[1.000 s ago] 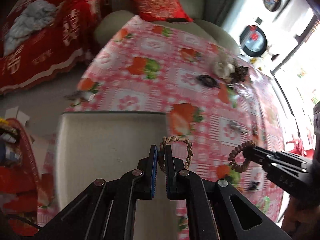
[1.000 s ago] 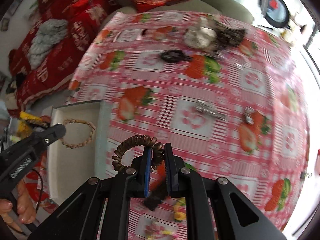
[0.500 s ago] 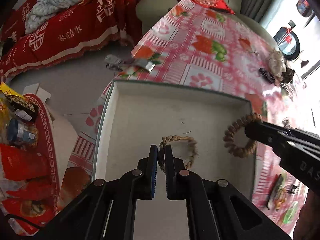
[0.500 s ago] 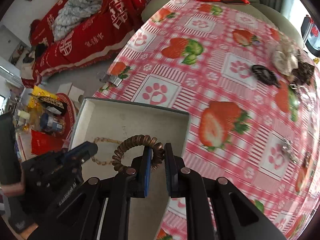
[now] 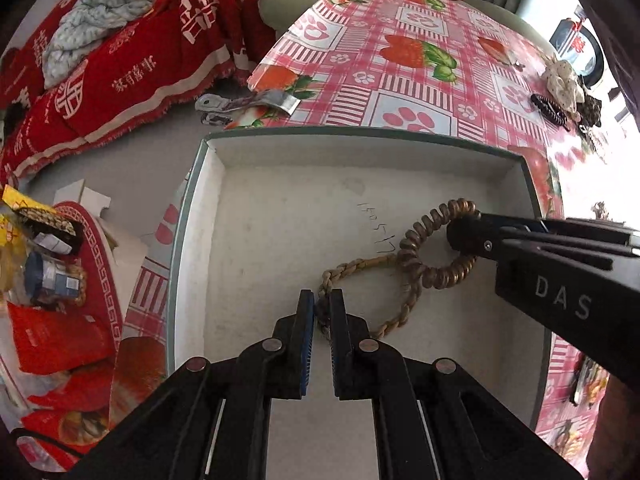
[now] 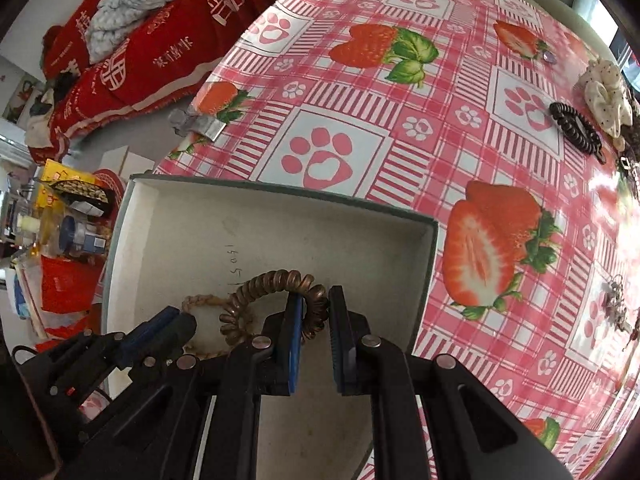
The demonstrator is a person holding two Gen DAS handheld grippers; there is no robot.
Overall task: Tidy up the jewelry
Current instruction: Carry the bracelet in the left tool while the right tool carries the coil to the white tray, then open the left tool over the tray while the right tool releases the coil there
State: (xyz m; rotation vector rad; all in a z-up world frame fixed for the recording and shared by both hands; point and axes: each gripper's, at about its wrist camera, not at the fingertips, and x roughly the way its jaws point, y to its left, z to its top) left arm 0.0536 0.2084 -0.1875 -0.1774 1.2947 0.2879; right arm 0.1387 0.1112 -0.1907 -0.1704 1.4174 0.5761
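Note:
A shallow white box (image 5: 280, 216) (image 6: 168, 216) sits at the table's near left corner. My left gripper (image 5: 322, 310) is shut on a tan braided bracelet (image 5: 404, 308) that lies on the box floor; it shows in the right wrist view (image 6: 200, 302) too. My right gripper (image 6: 312, 312) is inside the box with its jaws slightly apart around a brown spiral hair tie (image 6: 272, 284), whose coil still touches the left pad. The hair tie (image 5: 424, 264) overlaps the bracelet in the left wrist view, where the right gripper (image 5: 464, 236) comes in from the right.
The table has a pink strawberry cloth (image 6: 400, 120). A black spiral tie (image 6: 576, 128), a white scrunchie (image 6: 608, 96) and small metal pieces (image 6: 616, 304) lie at the far right. A metal clip (image 5: 256, 104) holds the cloth's edge. Red bags (image 5: 60, 320) stand on the floor at left.
Both grippers have moved lower into the box. The right gripper's jaws have parted a little around the hair tie, which now overlaps the bracelet.

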